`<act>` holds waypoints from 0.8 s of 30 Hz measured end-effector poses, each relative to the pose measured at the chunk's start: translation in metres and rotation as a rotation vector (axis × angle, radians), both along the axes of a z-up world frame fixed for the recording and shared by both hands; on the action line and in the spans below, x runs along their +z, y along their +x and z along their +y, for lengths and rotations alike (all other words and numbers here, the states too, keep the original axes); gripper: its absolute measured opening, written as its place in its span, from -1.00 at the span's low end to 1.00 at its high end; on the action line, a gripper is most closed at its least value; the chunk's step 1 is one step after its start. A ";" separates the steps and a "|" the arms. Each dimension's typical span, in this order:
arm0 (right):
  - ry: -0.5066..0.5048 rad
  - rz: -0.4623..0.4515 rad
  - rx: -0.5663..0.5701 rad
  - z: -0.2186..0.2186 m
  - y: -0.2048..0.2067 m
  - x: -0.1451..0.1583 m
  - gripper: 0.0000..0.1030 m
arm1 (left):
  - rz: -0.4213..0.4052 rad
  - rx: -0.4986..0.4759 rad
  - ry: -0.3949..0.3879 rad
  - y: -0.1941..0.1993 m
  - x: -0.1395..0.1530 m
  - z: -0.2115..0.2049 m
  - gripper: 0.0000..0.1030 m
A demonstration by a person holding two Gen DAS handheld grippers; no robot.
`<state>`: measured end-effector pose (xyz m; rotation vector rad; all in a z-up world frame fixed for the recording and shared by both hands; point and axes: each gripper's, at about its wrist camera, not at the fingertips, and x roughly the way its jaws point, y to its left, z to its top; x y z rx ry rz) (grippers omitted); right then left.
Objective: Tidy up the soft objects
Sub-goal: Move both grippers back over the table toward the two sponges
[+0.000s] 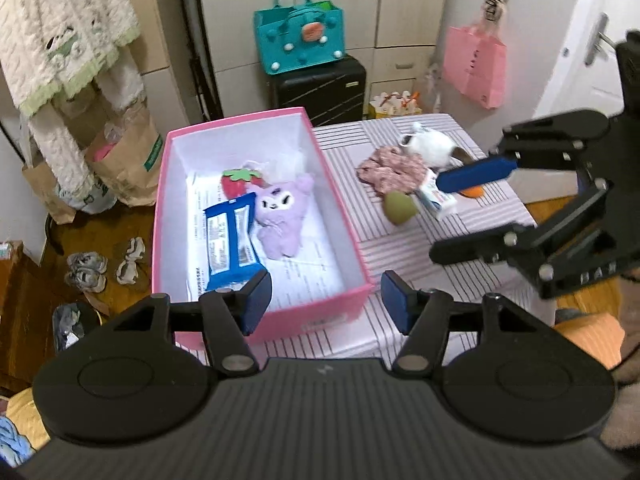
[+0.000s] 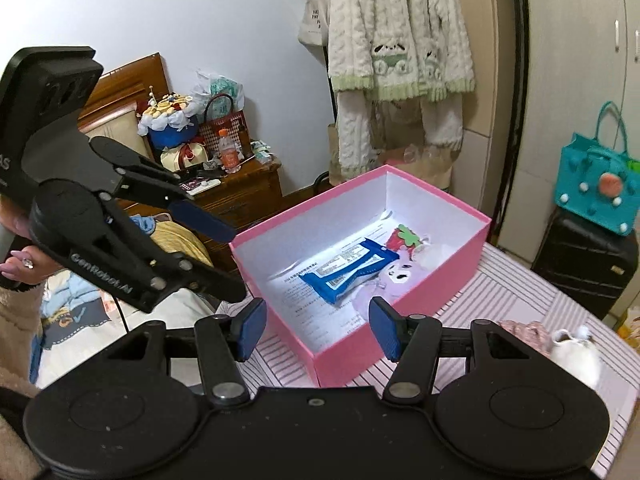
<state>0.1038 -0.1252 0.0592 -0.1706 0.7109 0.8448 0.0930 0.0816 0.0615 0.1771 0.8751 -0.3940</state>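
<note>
**Both grippers empty above the pink box**

Nearest the lens in the left wrist view, the left gripper [image 1: 324, 300] stands about half open with nothing between its blue pads; it hangs over the near right corner of the pink box [image 1: 344, 300]. In the right wrist view, the right gripper [image 2: 318, 326] is likewise about half open and empty, hanging over the box's near corner.

The pink box sits on the striped table [image 1: 420, 248]. Inside the box, on printed paper, lie a blue packet [image 1: 230, 236], a purple plush toy [image 1: 280, 220] touching the packet's right edge, and a red strawberry toy [image 1: 240, 182] behind both, toward the box's far wall.

Right of the box, on the table, lie a green pear-shaped item [image 1: 398, 208], a small white carton [image 1: 436, 198], a pink floral fabric piece [image 1: 394, 170] and a white plush toy [image 1: 428, 146], grouped close together. An orange item shows partly behind the right gripper's finger in the left wrist view; what it is cannot be told.

Beyond the box stand a black suitcase [image 1: 320, 88] with a teal bag [image 1: 300, 36] on top.
</note>
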 end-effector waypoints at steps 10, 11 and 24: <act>0.007 -0.021 -0.031 -0.039 -0.036 -0.005 0.23 | 0.005 -0.088 0.028 -0.036 -0.009 -0.032 0.22; 0.004 -0.021 -0.036 -0.042 -0.038 -0.006 0.23 | 0.011 -0.096 0.031 -0.038 -0.011 -0.035 0.22; -0.040 0.004 -0.133 -0.098 -0.056 -0.040 0.25 | 0.084 -0.204 0.039 -0.033 -0.049 -0.083 0.23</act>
